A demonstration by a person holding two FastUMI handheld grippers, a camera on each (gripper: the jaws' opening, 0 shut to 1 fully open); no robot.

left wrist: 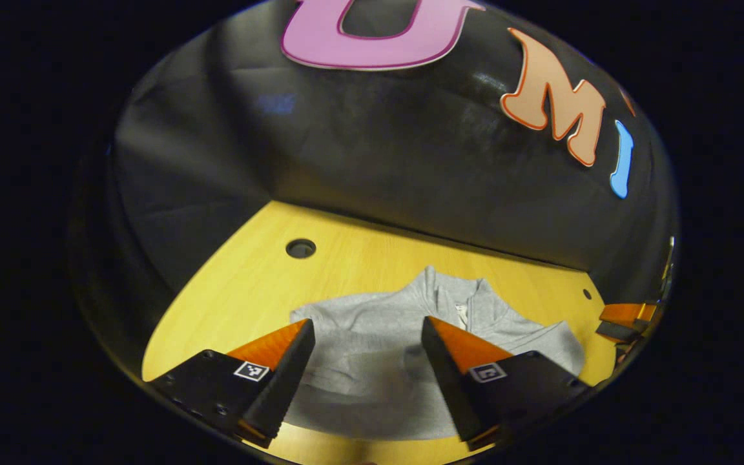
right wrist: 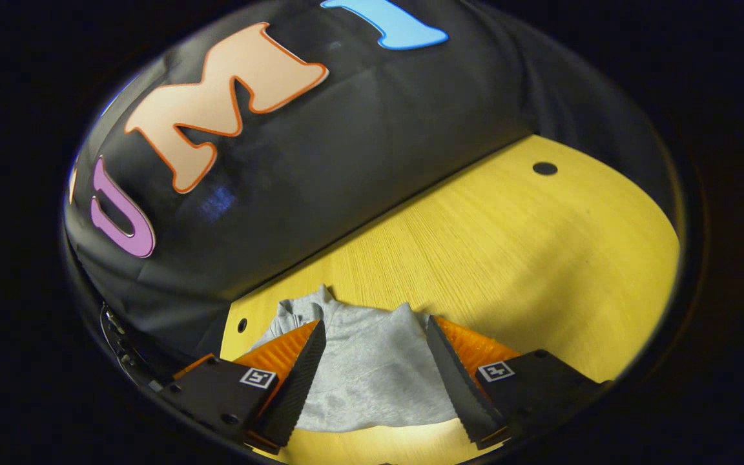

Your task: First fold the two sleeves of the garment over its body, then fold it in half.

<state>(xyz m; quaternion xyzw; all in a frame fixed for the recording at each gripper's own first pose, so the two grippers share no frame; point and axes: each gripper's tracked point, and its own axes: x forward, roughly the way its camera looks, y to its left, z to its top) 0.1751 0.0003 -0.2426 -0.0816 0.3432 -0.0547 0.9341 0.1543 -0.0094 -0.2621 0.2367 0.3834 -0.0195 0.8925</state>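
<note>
One grey garment (left wrist: pixel 372 361) is lying flat on a yellow wooden table (left wrist: pixel 249 290), and it is serving as the landmark here. In the left gripper view, the left gripper (left wrist: pixel 367 329) is hovering over the near part of the garment with its two fingers spread wide apart, gripping nothing; grey cloth is showing through the gap. This view is showing the garment's stand-up collar (left wrist: pixel 449 290) with a short zip, pointing toward the black booth wall (left wrist: pixel 378 161). Right of the garment, at the table's edge, part of the other gripper (left wrist: pixel 627 320) is peeking in; whether it is touching the cloth I cannot tell.

In the right gripper view, the right gripper (right wrist: pixel 375 329) is also hanging over the garment (right wrist: pixel 372 374) with its fingers wide apart and nothing between them. This view is showing a broad stretch of bare table (right wrist: pixel 540 258) running right of the garment up to the wall (right wrist: pixel 346 161).

Three round holes are showing in the tabletop: one large hole (left wrist: pixel 300 248) left of the garment, one small hole (left wrist: pixel 587 294) right of the collar, and another large hole (right wrist: pixel 544 168) far right of the garment
</note>
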